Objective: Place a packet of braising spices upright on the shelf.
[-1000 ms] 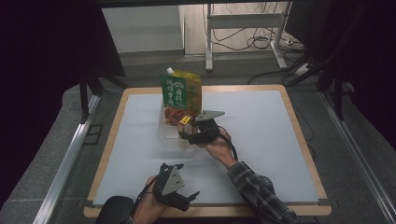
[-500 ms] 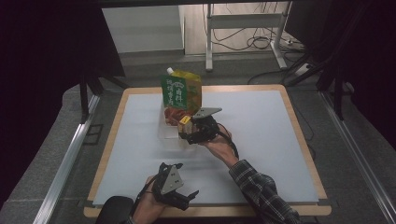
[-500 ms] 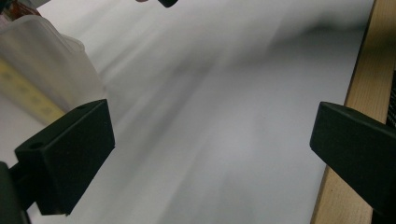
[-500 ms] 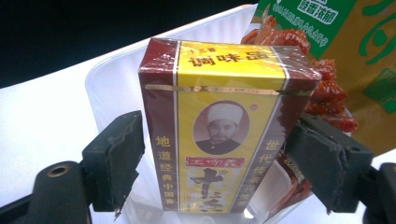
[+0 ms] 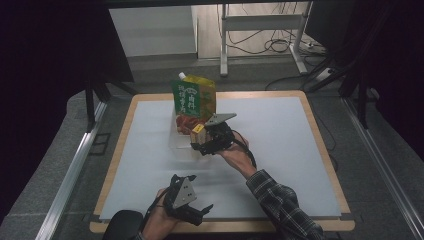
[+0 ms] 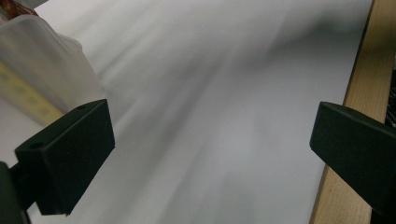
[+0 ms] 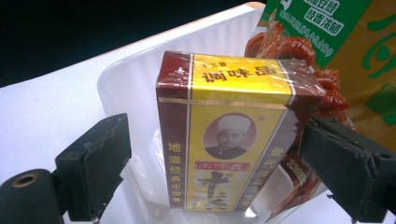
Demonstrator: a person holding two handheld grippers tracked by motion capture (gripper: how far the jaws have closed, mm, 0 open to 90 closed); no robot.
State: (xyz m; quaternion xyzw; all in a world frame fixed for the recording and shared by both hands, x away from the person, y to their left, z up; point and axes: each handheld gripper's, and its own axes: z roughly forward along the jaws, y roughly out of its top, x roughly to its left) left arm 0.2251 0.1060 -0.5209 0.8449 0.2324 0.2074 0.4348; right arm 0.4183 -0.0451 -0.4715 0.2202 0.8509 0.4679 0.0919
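A yellow-and-brown seasoning box [image 7: 224,135] stands upright inside a clear plastic container [image 7: 140,70], next to a green-and-yellow spouted pouch [image 7: 355,46]. My right gripper [image 7: 224,158] straddles the box. Its jaws have just been opening; the left pad stands clear of the box and the right pad sits close by its side. In the high view the pouch [image 5: 194,97], container [image 5: 181,142] and box [image 5: 198,131] sit at the mat's far middle, with the right gripper [image 5: 200,145] at the container. My left gripper [image 5: 200,212] rests open near the front edge, nothing between its jaws [image 6: 210,149].
A white mat [image 5: 280,150] covers the wooden table [image 5: 320,135]. The container's corner [image 6: 42,70] shows at the upper left of the left gripper view, and the wooden border [image 6: 355,79] runs along that view's right. Dark floor, cables and a metal stand lie beyond.
The right gripper has eased back a little toward the person at the container. The left gripper has stayed put.
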